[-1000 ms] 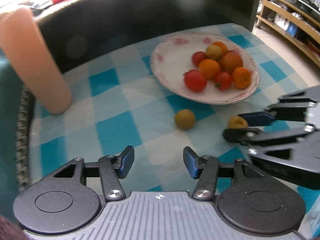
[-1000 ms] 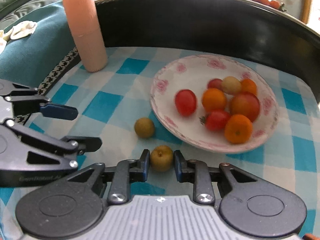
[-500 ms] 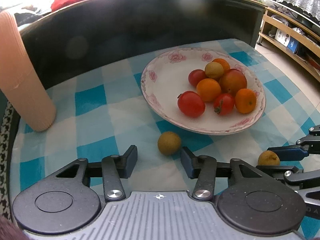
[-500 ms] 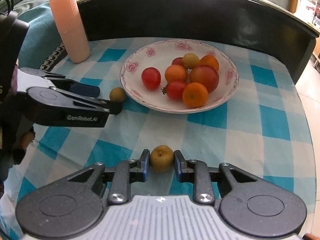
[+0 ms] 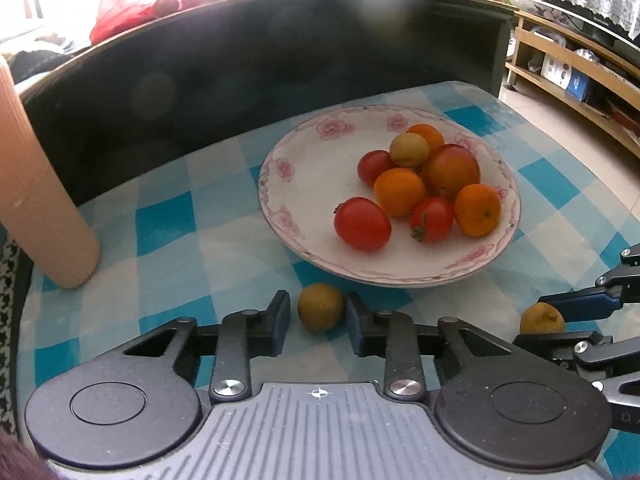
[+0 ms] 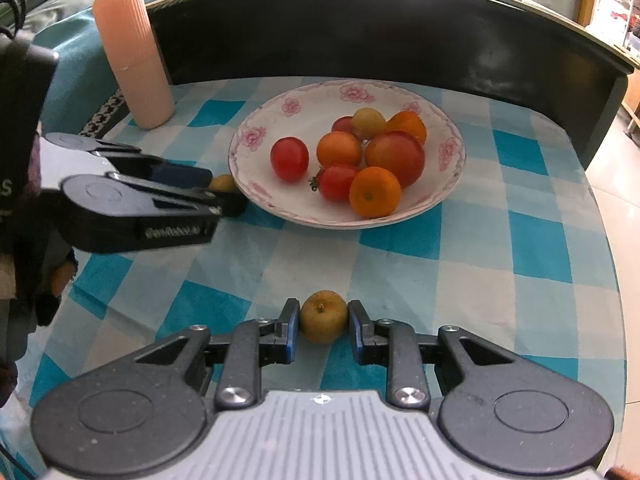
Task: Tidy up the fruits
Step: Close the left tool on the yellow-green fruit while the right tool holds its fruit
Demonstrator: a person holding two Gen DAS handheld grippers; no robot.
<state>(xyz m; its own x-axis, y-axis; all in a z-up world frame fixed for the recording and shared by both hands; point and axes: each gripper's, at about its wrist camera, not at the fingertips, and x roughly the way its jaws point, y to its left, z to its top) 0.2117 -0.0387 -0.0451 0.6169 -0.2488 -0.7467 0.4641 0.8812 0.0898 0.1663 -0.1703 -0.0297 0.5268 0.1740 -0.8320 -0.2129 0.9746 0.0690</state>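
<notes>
Checked cloth (image 6: 460,276): 8 fruits plated; each gripper straddles 1 longan, state unclear

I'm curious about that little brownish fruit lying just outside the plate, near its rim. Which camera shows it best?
The left wrist view: the brownish fruit sits whole, close up, between the left gripper fingers, just short of the plate. In the right wrist view only a sliver of it peeks out behind that gripper.
</notes>
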